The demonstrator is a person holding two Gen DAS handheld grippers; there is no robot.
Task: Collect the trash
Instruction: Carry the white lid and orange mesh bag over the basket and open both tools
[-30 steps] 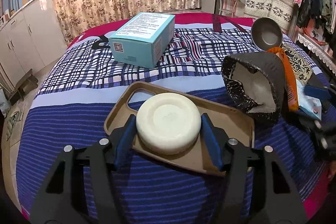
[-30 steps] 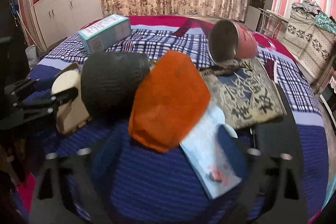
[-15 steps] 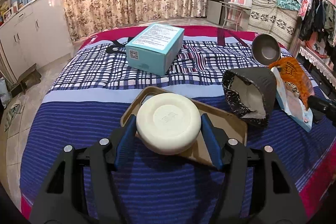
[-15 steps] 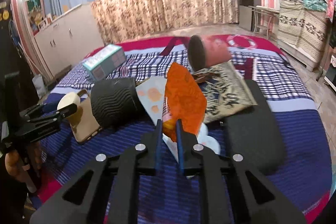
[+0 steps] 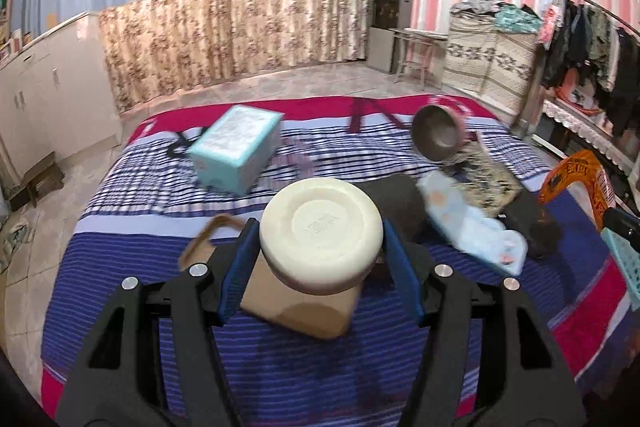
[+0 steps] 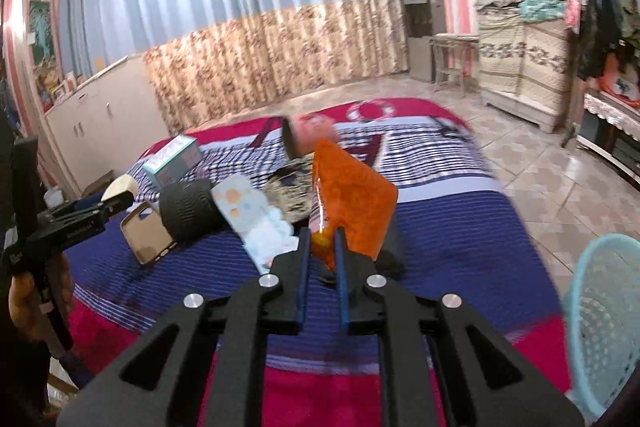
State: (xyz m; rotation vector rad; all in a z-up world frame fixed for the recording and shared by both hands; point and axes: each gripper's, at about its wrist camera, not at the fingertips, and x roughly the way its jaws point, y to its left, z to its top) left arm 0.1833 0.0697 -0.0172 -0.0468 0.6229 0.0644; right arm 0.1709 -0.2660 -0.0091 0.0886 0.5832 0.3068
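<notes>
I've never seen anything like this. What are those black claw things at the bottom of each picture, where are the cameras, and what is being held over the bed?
There is no robot here: a person holds a two-finger gripper in each hand, and a wide-angle camera on each gripper looks forward along its fingers. One picture comes from the left gripper, the other from the right gripper. The left one is closed on a round cream lid; the right one pinches an orange wrapper. On the striped bed lie a teal box, a brown phone case, a dark ribbed pouch, a pale patterned packet and a tipped pink cup. A light blue basket stands beside the bed, likely for the trash.
</notes>
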